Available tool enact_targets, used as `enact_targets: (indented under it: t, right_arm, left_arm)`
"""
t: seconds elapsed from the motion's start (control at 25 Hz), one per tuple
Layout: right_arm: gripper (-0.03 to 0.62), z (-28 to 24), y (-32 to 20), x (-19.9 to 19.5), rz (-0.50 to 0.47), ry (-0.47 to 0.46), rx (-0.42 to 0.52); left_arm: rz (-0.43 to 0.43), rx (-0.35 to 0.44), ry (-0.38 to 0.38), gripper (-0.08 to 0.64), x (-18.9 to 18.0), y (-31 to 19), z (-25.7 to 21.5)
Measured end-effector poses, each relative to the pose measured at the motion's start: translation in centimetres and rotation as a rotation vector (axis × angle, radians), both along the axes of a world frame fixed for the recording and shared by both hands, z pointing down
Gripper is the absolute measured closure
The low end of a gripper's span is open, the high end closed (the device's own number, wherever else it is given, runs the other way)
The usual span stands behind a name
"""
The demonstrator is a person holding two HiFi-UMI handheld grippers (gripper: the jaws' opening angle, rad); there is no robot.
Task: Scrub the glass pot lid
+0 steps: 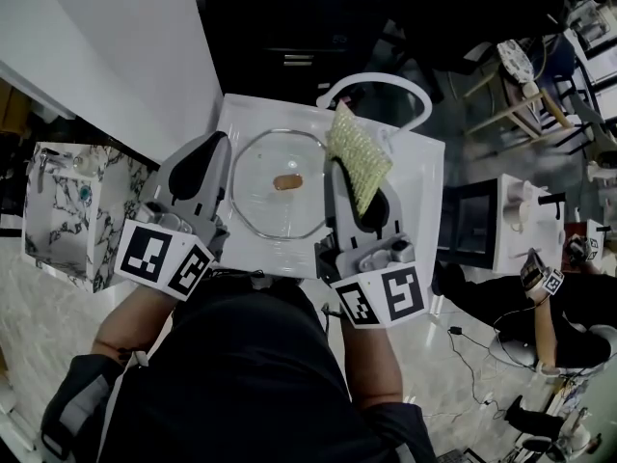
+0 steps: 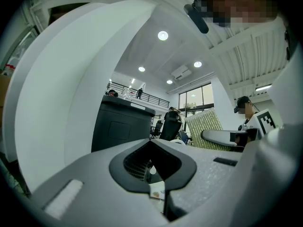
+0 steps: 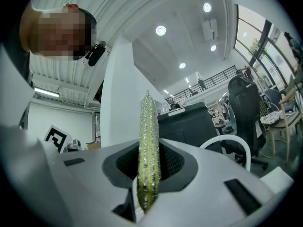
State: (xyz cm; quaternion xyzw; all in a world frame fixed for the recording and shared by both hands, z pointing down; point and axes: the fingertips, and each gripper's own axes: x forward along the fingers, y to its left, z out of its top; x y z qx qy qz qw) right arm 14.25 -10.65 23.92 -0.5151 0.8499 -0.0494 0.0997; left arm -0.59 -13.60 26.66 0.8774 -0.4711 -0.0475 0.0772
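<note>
Lid: glass pot lid (image 1: 258, 201) is laid flat in white basin (image 1: 424, 196), between the 2 grippers.
Left gripper (image 1: 212, 146): jaws are pressed together, nothing gripped.
Right gripper (image 1: 343, 167): yellow-green sponge (image 1: 360, 150) is clamped edge-on.

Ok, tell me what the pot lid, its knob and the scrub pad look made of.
Pot lid: clear glass, the white basin shows through; metal-looking rim.
Knob: brown, matte, probably wood or plastic.
Scrub pad in the right gripper: yellow-green glittery mesh, likely synthetic fibre.
</note>
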Motion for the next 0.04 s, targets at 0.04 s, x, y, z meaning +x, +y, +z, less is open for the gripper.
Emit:
enact_targets:
  t: [0.04]
  right_arm:
    - [0.527,0.01,-0.03,-0.06,-0.001,0.000,0.000]
  left_arm:
    - [0.000,0.000,-0.001,0.560,-0.03,-0.04,0.03]
